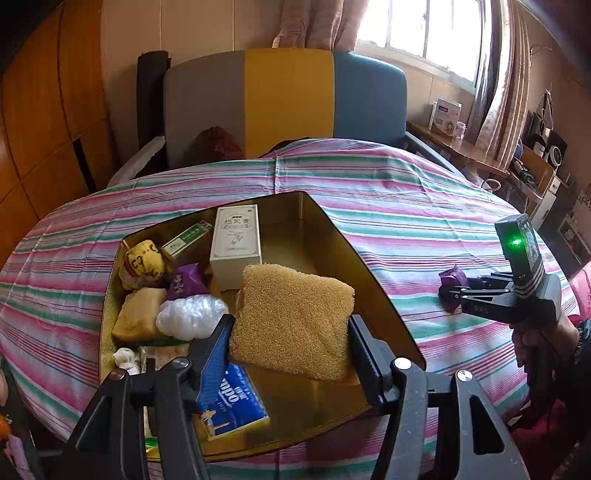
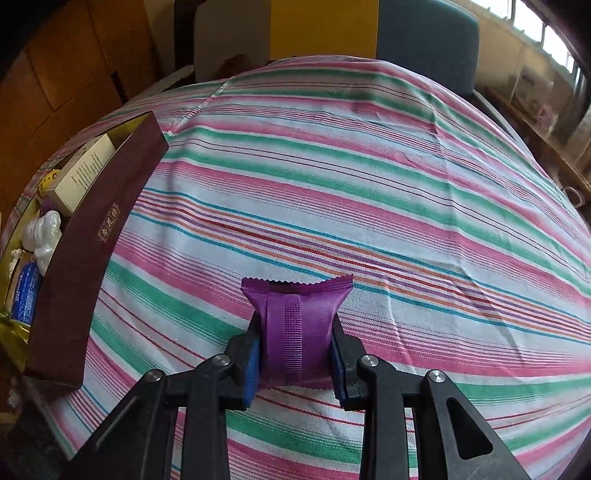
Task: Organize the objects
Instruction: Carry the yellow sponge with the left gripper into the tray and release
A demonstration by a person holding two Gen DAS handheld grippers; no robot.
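Left claw pinches a sponge over the box; right claw pinches a purple packet on the striped cloth, at the box's 3 o'clock.

Ahead of the jaws, a striped bedsheet is being lit by daylight from a barred window at upper right. Beyond it, a grey, yellow and blue headboard is being flanked by pinkish curtains, wooden wall panels and a cluttered wooden shelf.
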